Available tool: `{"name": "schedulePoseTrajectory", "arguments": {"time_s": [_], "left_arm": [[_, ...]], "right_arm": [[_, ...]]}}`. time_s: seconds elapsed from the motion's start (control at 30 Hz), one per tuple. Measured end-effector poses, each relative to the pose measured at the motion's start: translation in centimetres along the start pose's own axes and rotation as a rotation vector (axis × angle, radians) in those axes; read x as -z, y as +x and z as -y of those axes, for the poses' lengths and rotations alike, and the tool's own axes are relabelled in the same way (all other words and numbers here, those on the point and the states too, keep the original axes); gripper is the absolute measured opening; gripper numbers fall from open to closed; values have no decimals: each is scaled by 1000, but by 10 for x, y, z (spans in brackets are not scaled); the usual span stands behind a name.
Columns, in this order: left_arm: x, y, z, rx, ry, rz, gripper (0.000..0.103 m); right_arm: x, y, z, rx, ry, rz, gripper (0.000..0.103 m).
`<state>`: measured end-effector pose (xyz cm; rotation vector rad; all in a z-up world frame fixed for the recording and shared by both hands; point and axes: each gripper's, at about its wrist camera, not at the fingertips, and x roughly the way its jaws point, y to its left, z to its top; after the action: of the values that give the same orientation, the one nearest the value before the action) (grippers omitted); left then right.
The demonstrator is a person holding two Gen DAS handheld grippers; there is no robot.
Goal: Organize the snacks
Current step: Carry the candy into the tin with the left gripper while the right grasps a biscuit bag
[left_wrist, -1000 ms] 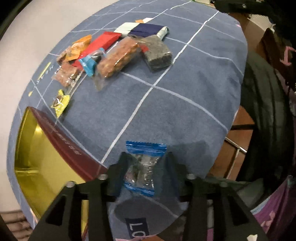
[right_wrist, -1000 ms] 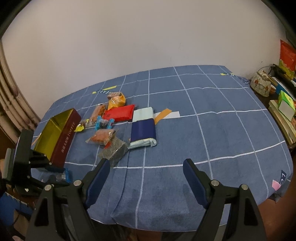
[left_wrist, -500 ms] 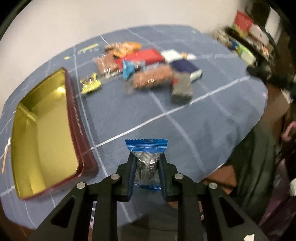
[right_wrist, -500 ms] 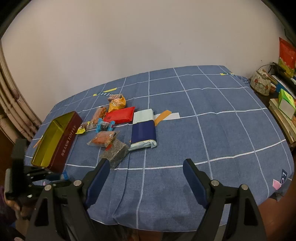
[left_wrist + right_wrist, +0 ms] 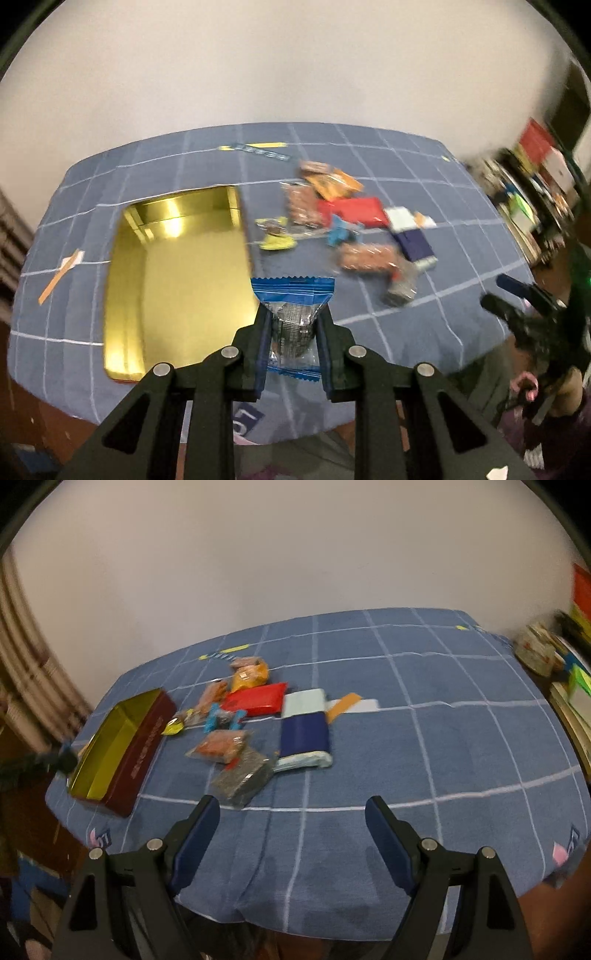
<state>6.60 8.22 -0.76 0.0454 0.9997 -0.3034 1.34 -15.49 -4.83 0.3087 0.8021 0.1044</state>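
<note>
**Snack packet clamped in my left jaws, above the near edge of the table**

Snack packet (image 5: pixel 293 314), clear with blue crimped ends, sits upright between my left gripper (image 5: pixel 291 350) jaws, which are closed narrow on its middle; its top blue seal stands above the jaw tips and its lower seal hangs below them. Ahead of the jaws and to their left lies the open tin (image 5: pixel 177 280), gold inside, dark red outside, resting on the blue checked table (image 5: pixel 424 314). Ahead and to the right of the jaws the other snacks are spread in a loose cluster: a yellow-wrapped sweet (image 5: pixel 275 240) nearest the tin, a red packet (image 5: pixel 351 210), an orange packet (image 5: pixel 334 182), a peanut bar (image 5: pixel 365 258) and a dark seed bar (image 5: pixel 402 286), all blurred in this view.

My right gripper (image 5: pixel 291 834) hangs over the near edge of the table with its jaws spread wide and nothing between them. Just beyond its left jaw tip lies the dark seed bar (image 5: pixel 242 779); the navy and pale-green pack (image 5: pixel 304 734) lies straight ahead, and the tin (image 5: pixel 122 749) is far off to the left
</note>
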Motion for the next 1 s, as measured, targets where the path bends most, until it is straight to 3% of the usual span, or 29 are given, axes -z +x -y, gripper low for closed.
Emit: {"name": "schedulePoseTrajectory", "arguments": {"time_s": [0.1,0.2,0.3,0.47,0.63,0.73,1.0], "left_arm": [[-5,2,-18,-31,-40,-5,20],[-9,9,-34,-48,-73,-24,20],[-12,17,-45,-47,-104,-33,20],[-18,22,-55,-45,-115,-32,20],[-24,30,-65,-54,-115,-44,20],[-29,36,-78,-64,-133,-58,20],[-50,70,-114,-135,-116,-104,20]], "right_arm": [[-11,3,-20,-36,-140,-11,83],[-29,19,-46,-89,-362,-53,83],[-44,46,-72,-77,-584,-124,83],[-69,89,-99,-89,-795,-229,83],[-83,128,-114,-129,-878,-396,83],[-79,148,-119,-102,-926,-468,83],[-73,176,-133,-117,-927,-578,83]]}}
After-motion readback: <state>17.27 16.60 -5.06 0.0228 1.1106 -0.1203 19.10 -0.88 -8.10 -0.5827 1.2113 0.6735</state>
